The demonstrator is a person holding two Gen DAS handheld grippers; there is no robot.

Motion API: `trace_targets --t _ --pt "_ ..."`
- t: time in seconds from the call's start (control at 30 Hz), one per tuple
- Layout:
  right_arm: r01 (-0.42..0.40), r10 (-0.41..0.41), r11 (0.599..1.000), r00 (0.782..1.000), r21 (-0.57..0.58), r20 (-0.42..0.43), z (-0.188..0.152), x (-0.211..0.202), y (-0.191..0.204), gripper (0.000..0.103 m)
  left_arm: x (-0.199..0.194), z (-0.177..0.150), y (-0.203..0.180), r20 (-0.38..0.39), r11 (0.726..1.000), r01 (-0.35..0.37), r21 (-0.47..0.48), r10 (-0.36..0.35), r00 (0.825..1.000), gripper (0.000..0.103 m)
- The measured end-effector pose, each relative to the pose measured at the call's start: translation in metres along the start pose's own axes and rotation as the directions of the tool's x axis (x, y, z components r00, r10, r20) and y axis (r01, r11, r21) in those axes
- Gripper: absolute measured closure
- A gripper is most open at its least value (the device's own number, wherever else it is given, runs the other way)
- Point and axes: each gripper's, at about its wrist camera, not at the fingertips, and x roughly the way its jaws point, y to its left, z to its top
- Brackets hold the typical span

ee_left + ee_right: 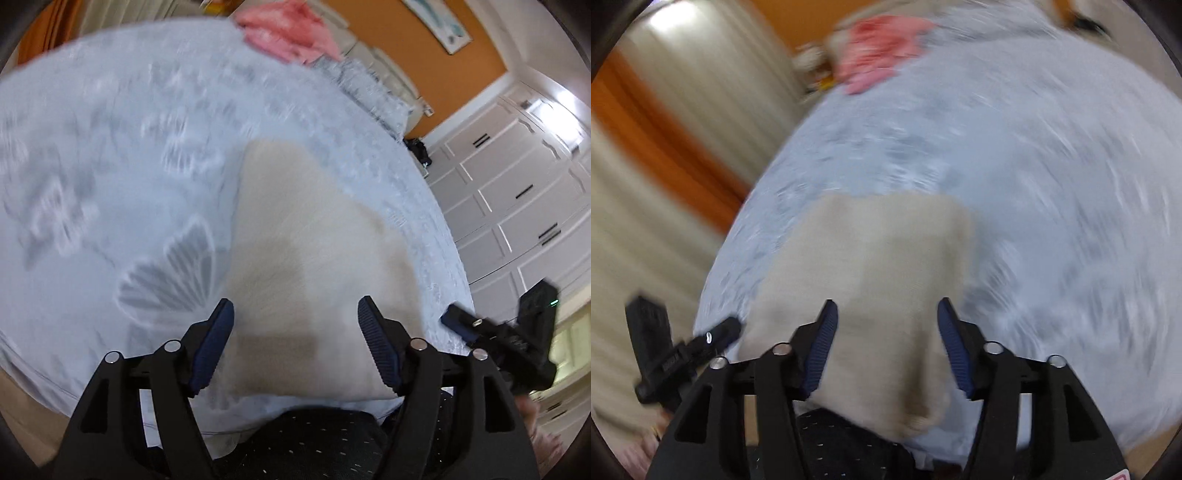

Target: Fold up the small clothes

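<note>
The left tongs (295, 314) stand spread wide, both blue ribbed pads clear, with nothing pinched between them. They hang over the near part of a beige cloth (306, 236) that lies flat on the bed (110, 166), and blur keeps it unclear whether the pads touch the fabric. The right tongs (886, 314) are also apart, less widely, and the same beige cloth (871, 258) fills the gap between them; its near end bunches up below the pads, but the pads do not press on it.

The beige cloth rests at the near edge of the bed, on a pale blue bedspread with a grey leaf pattern. A pink garment (288, 29) lies crumpled at the far side of the bed.

The left view alone shows white cupboard doors (517, 184) with dark handles, an orange wall with a framed picture (439, 26), and the right tongs from the side at the bed's edge. The right view alone shows cream curtains (701, 74) and an orange strip beside them, and catches the left tongs from the side at its lower left.
</note>
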Motion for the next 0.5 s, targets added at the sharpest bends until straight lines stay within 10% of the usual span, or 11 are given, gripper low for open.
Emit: trace_targets --t 0.13,0.23,0.37,0.5 --pt "0.079 -0.1 0.989 0.98 -0.122 -0.171 -0.01 0.064 0.012 0.086 0.013 0.007 -0.027 -0.009 0.998 -0.043 0.05 0.044 0.999 0.019" --pt "0.083 -0.082 0.997 0.974 -0.003 -0.213 -0.012 0.083 -0.009 0.09 0.057 -0.004 -0.023 -0.12 0.975 -0.204 0.085 0.213 0.97 0.019" --pt "0.125 -0.118 0.991 0.987 0.057 -0.108 0.008 0.04 -0.006 0.029 0.053 -0.007 0.003 -0.156 0.984 -0.14 -0.114 0.121 0.98 0.019" --pt "0.095 -0.048 0.975 0.973 0.203 -0.224 0.007 0.081 -0.044 0.028 0.051 -0.004 0.035 -0.147 0.957 -0.056 -0.283 0.014 0.989 0.017"
